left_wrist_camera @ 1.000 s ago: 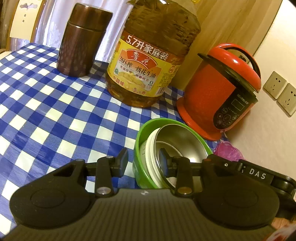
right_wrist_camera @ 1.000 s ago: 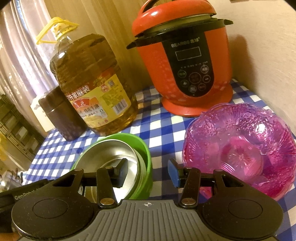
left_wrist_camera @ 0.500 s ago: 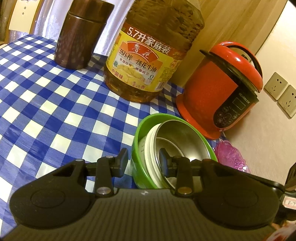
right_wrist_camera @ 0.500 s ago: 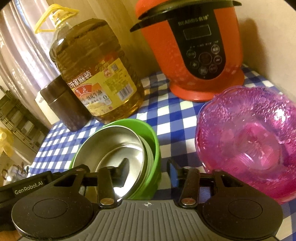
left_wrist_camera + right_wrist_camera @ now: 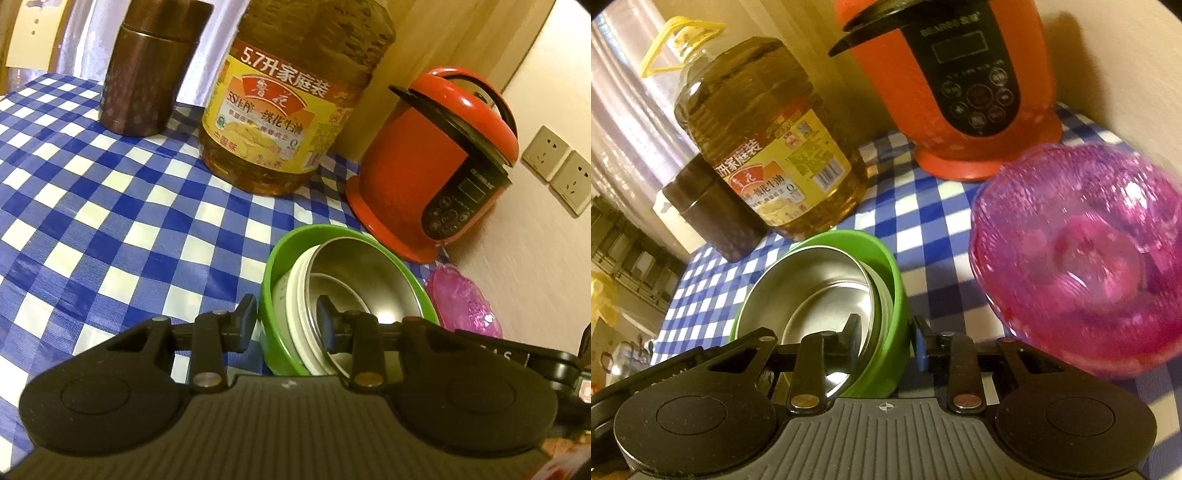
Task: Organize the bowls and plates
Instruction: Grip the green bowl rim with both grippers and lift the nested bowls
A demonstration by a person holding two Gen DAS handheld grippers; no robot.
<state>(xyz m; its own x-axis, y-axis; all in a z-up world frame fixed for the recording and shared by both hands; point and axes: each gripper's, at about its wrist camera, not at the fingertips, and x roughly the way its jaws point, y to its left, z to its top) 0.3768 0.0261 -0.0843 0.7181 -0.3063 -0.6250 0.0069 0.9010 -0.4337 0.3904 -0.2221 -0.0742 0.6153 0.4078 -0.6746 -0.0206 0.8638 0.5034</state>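
Bowls make up most of what I count here: three nested ones and a fourth standing apart. The outer green bowl (image 5: 271, 269) holds a white-rimmed bowl (image 5: 295, 295), and a stainless steel bowl (image 5: 354, 266) sits tilted inside that. The stack stands on the blue-and-white checked worktop (image 5: 92, 206) near its back right corner.

My left gripper (image 5: 286, 319) is narrowed across the stack's near rim, one finger outside the green wall and the other inside the steel bowl; I cannot tell whether the pads actually press. My right gripper (image 5: 886, 332) straddles the opposite side of the same stack, one finger inside the steel bowl (image 5: 820, 280) and the blue-padded one outside the green bowl (image 5: 894, 291), also at a narrow gap, and contact is again unclear.

One pink translucent bowl (image 5: 1086, 258) with a textured surface sits just beside the stack, toward the worktop's right edge.

Behind these, along the back edge, stand three other things: one large bottle of cooking oil (image 5: 291, 99) with a yellow label, one dark brown canister (image 5: 144, 70) to its left, and one red electric cooker (image 5: 436, 162) with a black control panel in the corner. Two wall sockets (image 5: 557, 166) are mounted beside the cooker.
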